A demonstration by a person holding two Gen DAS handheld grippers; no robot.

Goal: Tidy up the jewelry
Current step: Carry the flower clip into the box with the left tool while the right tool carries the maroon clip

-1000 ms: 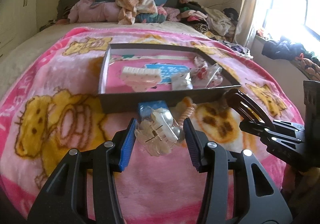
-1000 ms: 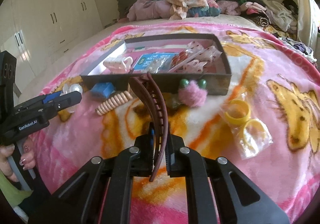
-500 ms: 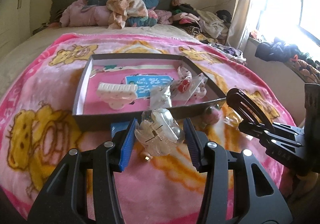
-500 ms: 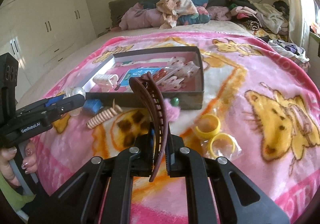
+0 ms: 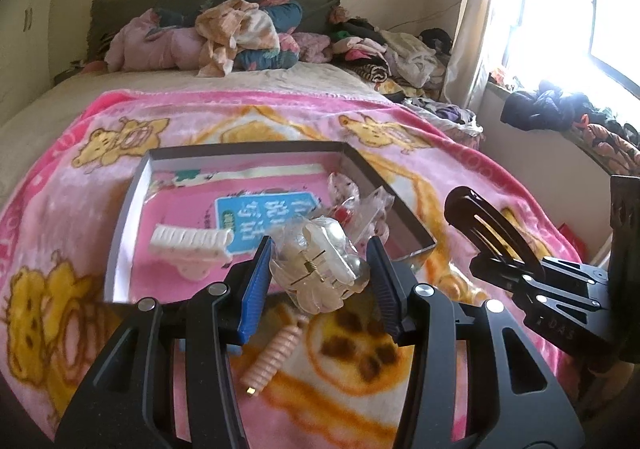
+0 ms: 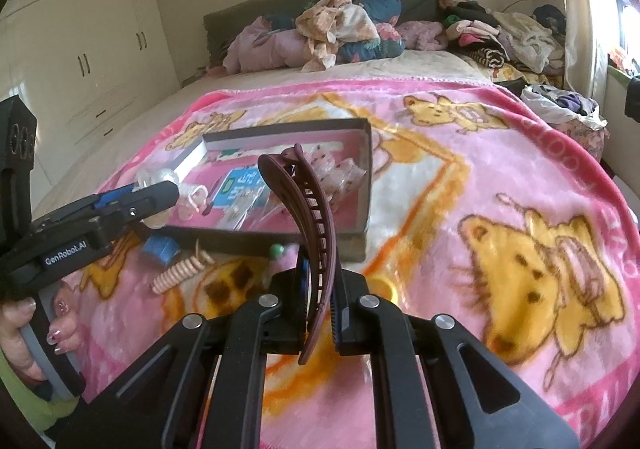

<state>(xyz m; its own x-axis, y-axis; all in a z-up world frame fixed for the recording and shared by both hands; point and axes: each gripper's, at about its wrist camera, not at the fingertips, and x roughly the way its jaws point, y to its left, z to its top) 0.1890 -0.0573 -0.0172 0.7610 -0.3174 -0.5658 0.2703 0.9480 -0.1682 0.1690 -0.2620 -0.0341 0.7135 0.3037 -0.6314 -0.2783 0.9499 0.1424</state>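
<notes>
The left gripper [image 5: 318, 281], "GenRobot.AI" printed on its side, hangs over the near edge of the shallow box [image 5: 128, 205], its blue pads closed on a clear claw clip [image 5: 318, 269]. To its right the right gripper [image 6: 318, 309] is raised above the pink blanket [image 6: 460, 209], fingers pinched on an upright brown banana clip [image 6: 304, 205]. The box holds a white claw clip [image 5: 192, 245], a blue card [image 5: 264, 215] with unreadable writing, and clear packets [image 5: 360, 205].

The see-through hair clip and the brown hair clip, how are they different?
The clear claw clip is see-through and stubby, with a metal spring showing; the brown banana clip is dark, solid, long and curved. The left gripper holds the clear one; the right gripper holds the brown one upright. Both are held above the blanket.
</notes>
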